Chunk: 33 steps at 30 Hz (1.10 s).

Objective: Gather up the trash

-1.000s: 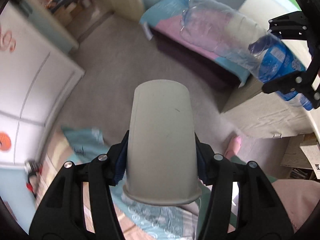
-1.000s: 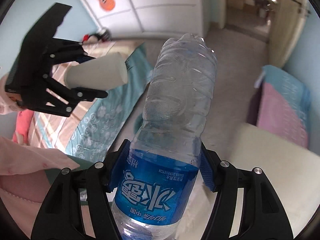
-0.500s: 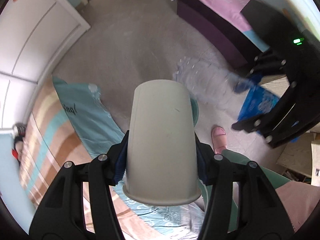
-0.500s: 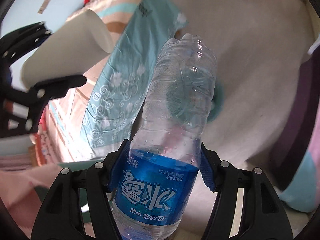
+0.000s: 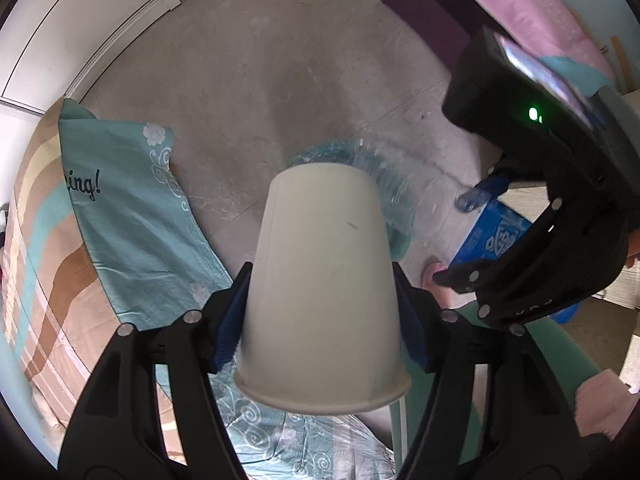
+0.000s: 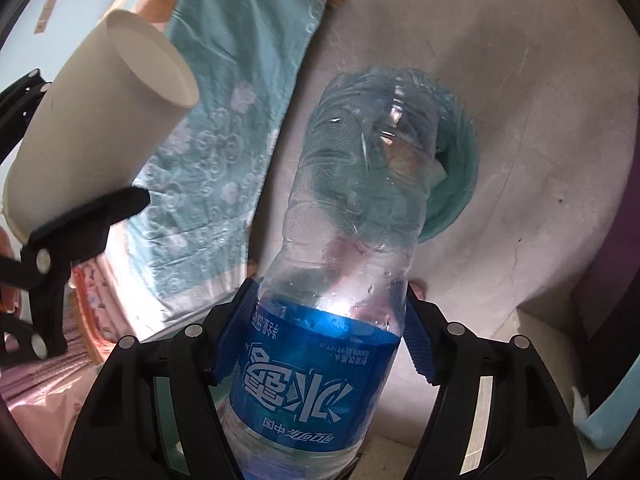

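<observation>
My left gripper is shut on a white paper cup, bottom end forward. The cup also shows in the right wrist view, at the left. My right gripper is shut on a clear plastic bottle with a blue label. The bottle points down at a teal trash bin on the floor below, which holds some trash. In the left wrist view the bottle lies over the bin's rim, mostly hidden behind the cup. The right gripper is at the right there.
A bed with a teal blanket and striped sheet lies to the left. A purple-sided bed with pink cover is at the far right. White cupboard doors stand at the upper left. Grey floor surrounds the bin.
Both grippers have tilted down toward the floor and moved closer to the teal bin. The bottle now points over the bin's opening. Both stay shut on their objects.
</observation>
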Available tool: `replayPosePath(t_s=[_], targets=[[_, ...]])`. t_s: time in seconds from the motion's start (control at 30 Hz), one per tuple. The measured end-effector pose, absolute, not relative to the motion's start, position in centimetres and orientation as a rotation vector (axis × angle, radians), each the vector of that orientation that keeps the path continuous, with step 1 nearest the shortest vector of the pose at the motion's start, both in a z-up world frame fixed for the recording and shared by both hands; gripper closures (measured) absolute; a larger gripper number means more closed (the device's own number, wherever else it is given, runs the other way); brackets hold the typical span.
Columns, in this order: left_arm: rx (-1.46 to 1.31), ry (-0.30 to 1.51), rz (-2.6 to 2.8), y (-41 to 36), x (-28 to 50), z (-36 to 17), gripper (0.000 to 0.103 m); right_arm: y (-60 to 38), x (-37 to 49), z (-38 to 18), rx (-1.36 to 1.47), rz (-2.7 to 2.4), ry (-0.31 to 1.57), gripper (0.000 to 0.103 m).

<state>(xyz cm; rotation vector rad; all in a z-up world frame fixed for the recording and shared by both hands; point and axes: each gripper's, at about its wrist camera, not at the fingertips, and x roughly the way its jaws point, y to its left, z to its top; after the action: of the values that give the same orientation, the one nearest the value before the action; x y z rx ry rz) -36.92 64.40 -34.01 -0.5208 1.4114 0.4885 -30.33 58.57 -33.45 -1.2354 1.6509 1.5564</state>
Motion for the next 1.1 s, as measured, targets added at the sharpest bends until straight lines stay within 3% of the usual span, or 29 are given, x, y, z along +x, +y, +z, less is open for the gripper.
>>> replayPosePath(t_s=[0.07, 0.13, 0.23, 0.9, 1.1], targets=[[-0.503, 1.427, 0.51, 64.3, -36.7, -34.3, 0.036, 58.8, -30.1, -33.0, -1.239, 1.554, 1.603, 0.021], [-0.484, 1.428, 0.526, 64.3, -36.5, -33.6, 0.034, 58.8, -29.6, -31.8, -1.237, 1.579, 1.576, 0.016], [-0.466, 1.413, 0.539, 65.0, -36.2, -32.3, 0.026, 58.8, -28.8, -30.3, -1.229, 1.595, 1.554, 0.016], [-0.462, 1.39, 0.526, 65.0, -37.6, -27.1, 0.026, 54.4, -24.3, -24.9, -1.053, 1.502, 1.601, 0.016], [-0.404, 1.383, 0.52, 64.1, -38.3, -23.0, 0.024, 52.0, -23.2, -18.1, -0.916, 1.507, 1.498, 0.016]])
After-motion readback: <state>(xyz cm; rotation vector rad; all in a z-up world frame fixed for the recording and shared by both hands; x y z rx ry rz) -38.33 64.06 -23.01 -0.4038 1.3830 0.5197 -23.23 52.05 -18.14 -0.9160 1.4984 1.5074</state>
